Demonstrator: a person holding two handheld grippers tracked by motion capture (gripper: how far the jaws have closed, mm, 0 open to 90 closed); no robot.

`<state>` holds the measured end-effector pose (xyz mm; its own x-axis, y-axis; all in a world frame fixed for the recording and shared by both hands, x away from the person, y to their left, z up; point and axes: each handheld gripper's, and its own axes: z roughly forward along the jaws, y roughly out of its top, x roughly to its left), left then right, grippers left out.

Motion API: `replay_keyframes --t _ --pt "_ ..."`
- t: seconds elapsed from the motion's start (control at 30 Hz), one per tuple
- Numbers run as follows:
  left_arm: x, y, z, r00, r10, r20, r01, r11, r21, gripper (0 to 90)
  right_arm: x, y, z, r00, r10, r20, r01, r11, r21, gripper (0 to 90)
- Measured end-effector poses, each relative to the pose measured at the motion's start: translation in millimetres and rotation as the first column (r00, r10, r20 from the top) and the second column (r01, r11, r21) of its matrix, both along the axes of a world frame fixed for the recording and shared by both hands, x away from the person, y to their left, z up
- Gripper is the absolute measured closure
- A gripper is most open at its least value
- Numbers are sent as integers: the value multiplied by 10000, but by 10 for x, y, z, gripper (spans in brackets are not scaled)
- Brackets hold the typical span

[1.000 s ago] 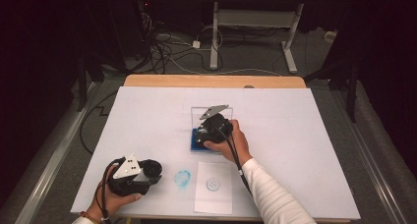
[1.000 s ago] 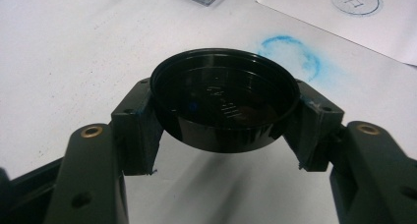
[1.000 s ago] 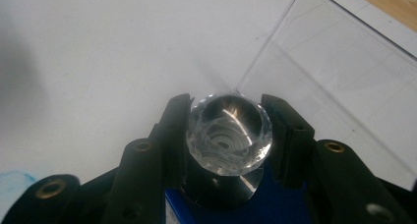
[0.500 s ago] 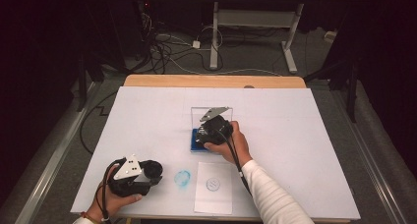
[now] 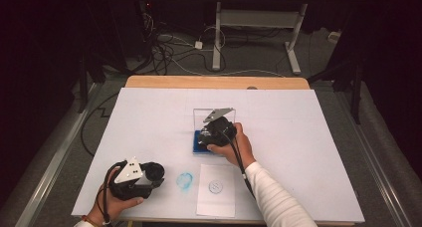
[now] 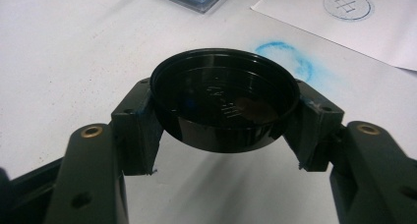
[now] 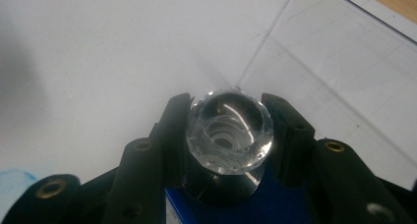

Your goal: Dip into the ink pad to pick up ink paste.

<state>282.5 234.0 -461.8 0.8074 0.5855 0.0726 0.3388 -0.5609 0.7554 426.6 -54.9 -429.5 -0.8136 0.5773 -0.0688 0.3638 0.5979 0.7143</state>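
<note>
My left gripper point(image 5: 154, 173) rests near the table's front left, shut on a round black cap point(image 6: 225, 106) held hollow side up between its jaws. My right gripper point(image 5: 206, 133) points down over a blue ink pad point(image 5: 197, 143) at mid-table, shut on a stamp with a faceted clear knob point(image 7: 229, 130) and a black base that sits on the blue pad point(image 7: 275, 207). The pad's clear lid point(image 5: 200, 116) stands open behind it. A white paper sheet point(image 5: 216, 193) with a round blue stamp mark point(image 5: 215, 186) lies at the front. A blue ink smear point(image 5: 185, 180) marks the table beside it.
A white sheet point(image 5: 298, 137) covers the table, with a wooden edge point(image 5: 214, 81) at the back. Cables and a desk frame point(image 5: 219, 33) lie on the floor beyond. The paper sheet with its stamp mark point(image 6: 347, 5) lies ahead of the left gripper.
</note>
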Motion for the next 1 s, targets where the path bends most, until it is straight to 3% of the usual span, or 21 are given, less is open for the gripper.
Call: replay_keyframes --t 0.17,0.3,0.6,0.67,0.77,1.0 --pt "-1 3 2 10000 -2 -2 2 10000 11 365 21 -30 -4 9998 7 -188 -3 9998 184 575" --pt "-2 1 -2 10000 -8 -27 8 10000 19 365 16 -14 3 9999 80 -94 -80 10000 1 575" --pt "-3 7 11 9999 90 72 -90 10000 -33 366 31 -46 46 9992 -12 -408 12 10000 -6 576" --pt "1 7 9 9999 92 65 -92 10000 -27 366 25 -80 57 9992 -35 -396 43 9998 200 576" --pt "8 3 7 9999 111 60 -111 9999 -11 365 20 -166 129 9996 -193 -201 205 9978 633 576" --pt "12 -3 7 9999 149 71 -149 9999 9 365 -134 -392 427 9984 -36 560 -38 9913 1319 576"
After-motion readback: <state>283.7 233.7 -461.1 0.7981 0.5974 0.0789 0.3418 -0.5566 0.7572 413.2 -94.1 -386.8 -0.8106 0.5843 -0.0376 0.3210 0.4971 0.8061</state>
